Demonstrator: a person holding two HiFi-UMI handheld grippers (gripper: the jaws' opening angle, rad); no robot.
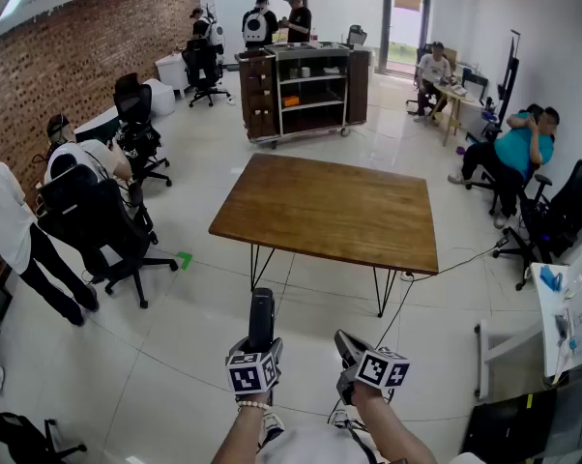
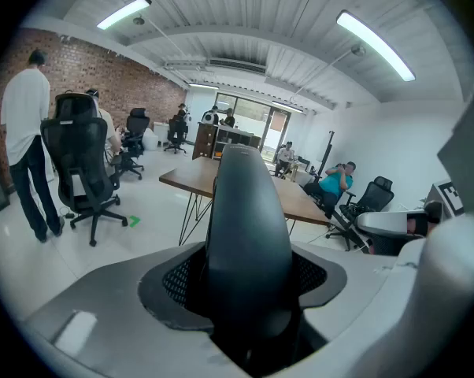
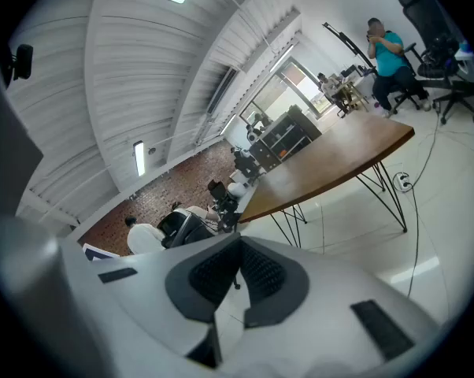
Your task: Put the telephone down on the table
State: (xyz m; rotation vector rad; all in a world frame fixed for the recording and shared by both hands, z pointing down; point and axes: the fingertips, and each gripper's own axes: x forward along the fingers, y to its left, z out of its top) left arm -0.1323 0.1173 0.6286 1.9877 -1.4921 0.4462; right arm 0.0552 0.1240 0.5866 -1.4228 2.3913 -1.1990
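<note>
A black telephone handset [image 1: 261, 319] stands upright between the jaws of my left gripper [image 1: 260, 344], which is shut on it. In the left gripper view the telephone [image 2: 249, 235] fills the middle, with the dark pads [image 2: 182, 278] pressed against its sides. The bare wooden table [image 1: 330, 206] on thin black legs stands a few steps ahead over the white floor, and it also shows as the table [image 2: 191, 178] and the table [image 3: 339, 160] in the gripper views. Beside the left gripper, my right gripper [image 1: 350, 348] is shut with nothing in it, and its pads [image 3: 257, 274] meet.
Black office chairs [image 1: 107, 230] and standing people [image 1: 11, 230] are at the left. A dark shelf cart [image 1: 305, 90] stands behind the table. Seated people [image 1: 518, 153] and chairs are at the right, by a white desk [image 1: 571, 307]. A cable [image 1: 465, 259] runs over the floor.
</note>
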